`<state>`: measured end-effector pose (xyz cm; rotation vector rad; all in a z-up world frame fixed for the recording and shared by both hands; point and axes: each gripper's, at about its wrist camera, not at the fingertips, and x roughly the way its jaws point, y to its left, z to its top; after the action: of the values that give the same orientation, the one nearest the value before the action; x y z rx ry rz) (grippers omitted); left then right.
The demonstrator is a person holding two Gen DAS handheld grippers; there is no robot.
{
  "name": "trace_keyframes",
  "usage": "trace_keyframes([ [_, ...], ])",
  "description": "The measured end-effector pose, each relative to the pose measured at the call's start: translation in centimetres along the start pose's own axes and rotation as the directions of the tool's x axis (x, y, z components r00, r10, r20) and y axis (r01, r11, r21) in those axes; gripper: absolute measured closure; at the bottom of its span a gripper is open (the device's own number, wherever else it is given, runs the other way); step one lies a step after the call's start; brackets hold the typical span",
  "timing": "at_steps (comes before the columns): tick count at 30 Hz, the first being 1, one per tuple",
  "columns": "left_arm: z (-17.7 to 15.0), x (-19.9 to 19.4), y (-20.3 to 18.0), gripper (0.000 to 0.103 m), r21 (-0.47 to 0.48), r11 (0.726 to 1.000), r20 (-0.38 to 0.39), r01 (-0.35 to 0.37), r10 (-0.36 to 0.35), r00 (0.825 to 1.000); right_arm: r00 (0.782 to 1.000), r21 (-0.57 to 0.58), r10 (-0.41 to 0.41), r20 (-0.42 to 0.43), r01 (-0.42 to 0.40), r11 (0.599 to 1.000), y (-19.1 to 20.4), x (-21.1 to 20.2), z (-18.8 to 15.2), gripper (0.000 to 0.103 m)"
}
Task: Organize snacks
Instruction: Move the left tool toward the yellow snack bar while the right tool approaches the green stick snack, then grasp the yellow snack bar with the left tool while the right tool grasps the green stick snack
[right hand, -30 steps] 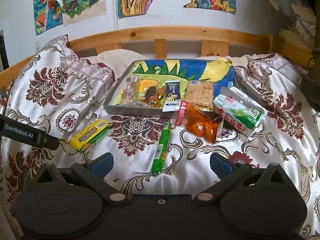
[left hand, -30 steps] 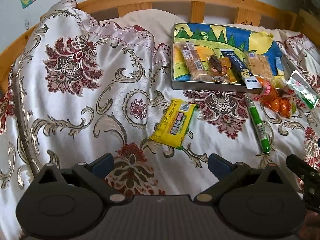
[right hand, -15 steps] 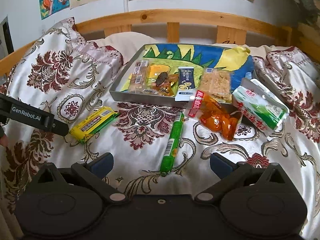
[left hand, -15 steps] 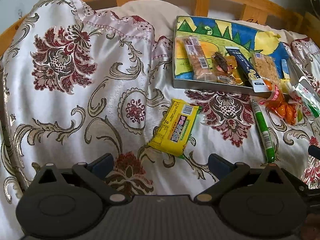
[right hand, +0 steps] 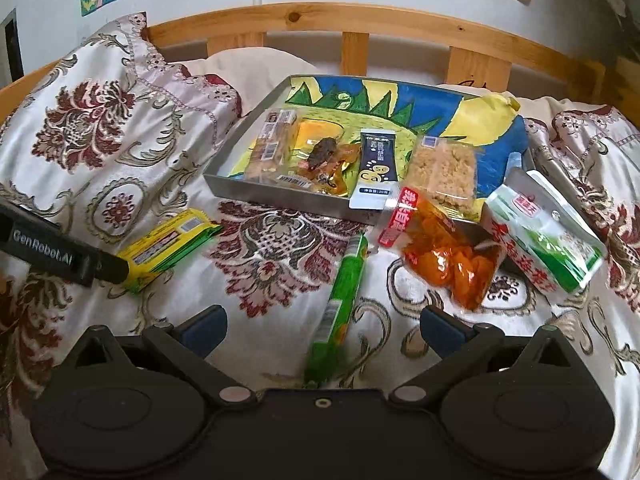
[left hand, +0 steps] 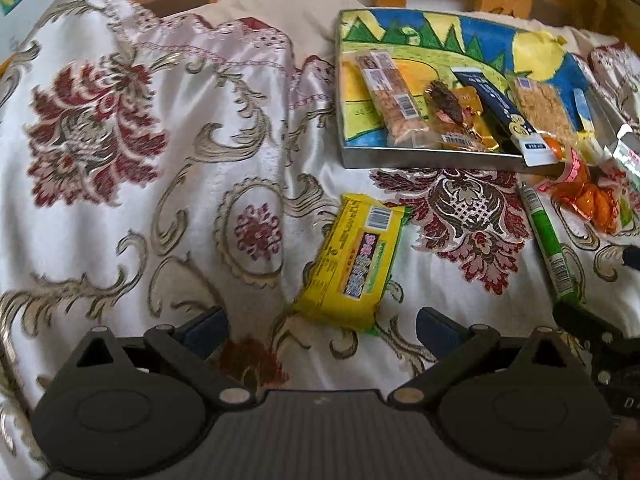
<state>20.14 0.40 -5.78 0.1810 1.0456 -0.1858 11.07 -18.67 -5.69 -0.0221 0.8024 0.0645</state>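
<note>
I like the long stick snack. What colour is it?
Green stick snack, with an orange patch near its end; clearest in the right wrist view.

Each matte black plastic left gripper (left hand: 320,326) and right gripper (right hand: 322,326) shows two round housings, angled linkage arms with silver rivets, and dark blue finger pads (right hand: 440,330). White "GenRobot.AI" lettering marks the left one's side.

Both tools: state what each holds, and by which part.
Nothing held. Left tool is open near the yellow packet; right tool is open around the green stick.
</note>
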Motion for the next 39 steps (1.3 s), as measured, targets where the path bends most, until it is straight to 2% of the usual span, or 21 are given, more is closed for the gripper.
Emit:
trace_keyframes([
  [4,0.7,1.2,-0.7,0.001,0.042,0.999,0.009,-0.003,0.003,1.000,1.000,0.017,0.008,-0.015,-0.008,1.000,-0.4,1.5,0.3,0.001],
  [9,1.1,2.6,-1.6,0.001,0.098,0.993,0.020,-0.064,0.063,0.998,0.998,0.031,0.024,-0.051,-0.023,0.999,-0.3,2.9,0.5,0.001],
  [17,1.6,4.0,-2.1,0.001,0.133,0.989,0.030,-0.067,0.063,0.998,0.996,0.045,0.031,-0.085,-0.028,0.999,-0.5,4.4,0.4,0.001],
  [23,1.5,4.6,-2.5,0.001,0.184,0.983,0.039,-0.023,0.016,0.999,0.993,0.056,0.056,-0.099,-0.051,0.997,-0.5,4.9,0.2,0.006],
  [30,1.9,5.5,-1.6,0.001,0.155,0.987,0.040,0.034,-0.041,0.998,0.992,0.068,0.078,-0.097,-0.072,0.995,-0.5,4.9,0.1,0.014],
  [39,2.0,6.0,-2.0,0.001,0.195,0.979,0.052,0.057,-0.068,0.996,0.992,0.079,0.077,-0.095,-0.070,0.994,-0.6,5.0,0.1,0.020],
])
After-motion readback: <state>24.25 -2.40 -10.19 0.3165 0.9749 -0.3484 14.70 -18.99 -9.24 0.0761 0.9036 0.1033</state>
